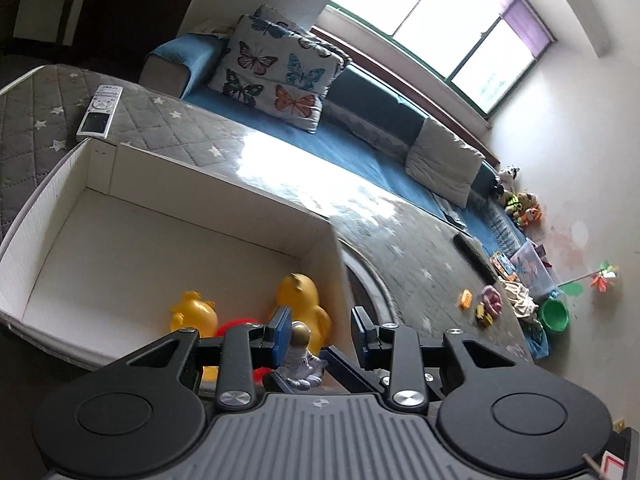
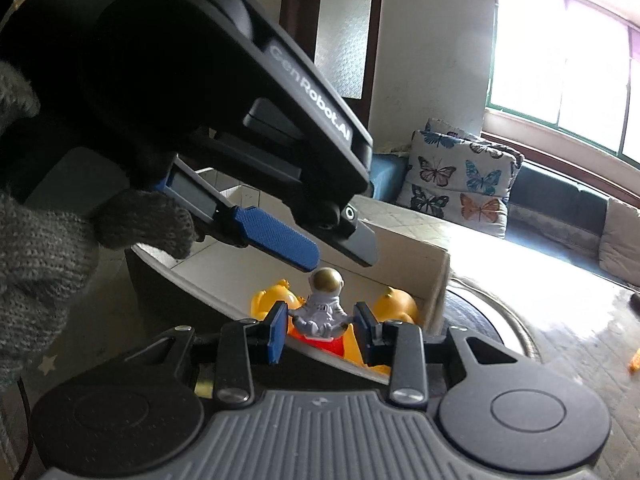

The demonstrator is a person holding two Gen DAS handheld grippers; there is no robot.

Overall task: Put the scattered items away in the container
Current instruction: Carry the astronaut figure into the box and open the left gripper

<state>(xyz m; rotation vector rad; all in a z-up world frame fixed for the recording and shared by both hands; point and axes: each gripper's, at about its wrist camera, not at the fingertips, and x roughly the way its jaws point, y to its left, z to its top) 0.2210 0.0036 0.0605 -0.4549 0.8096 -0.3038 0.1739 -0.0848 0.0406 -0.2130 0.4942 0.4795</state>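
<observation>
A small silver astronaut figure with a gold helmet [image 2: 322,308] sits between the pads of my right gripper [image 2: 321,326], over the near corner of the white cardboard box [image 1: 120,248]. The right jaws are closed against its sides. It also shows in the left wrist view [image 1: 301,354], between the open jaws of my left gripper [image 1: 322,330], not touched by them. The left gripper [image 2: 276,236] hangs just above the figure in the right wrist view. Two yellow duck toys [image 1: 301,300] [image 1: 193,312] and a red item [image 1: 236,326] lie in the box.
A remote control [image 1: 99,111] lies on the grey quilted mat behind the box. Small toys [image 1: 482,306], a green bucket [image 1: 554,314] and a pinwheel [image 1: 604,276] lie at the mat's far right. A blue sofa with a butterfly cushion [image 1: 276,76] runs along the window wall.
</observation>
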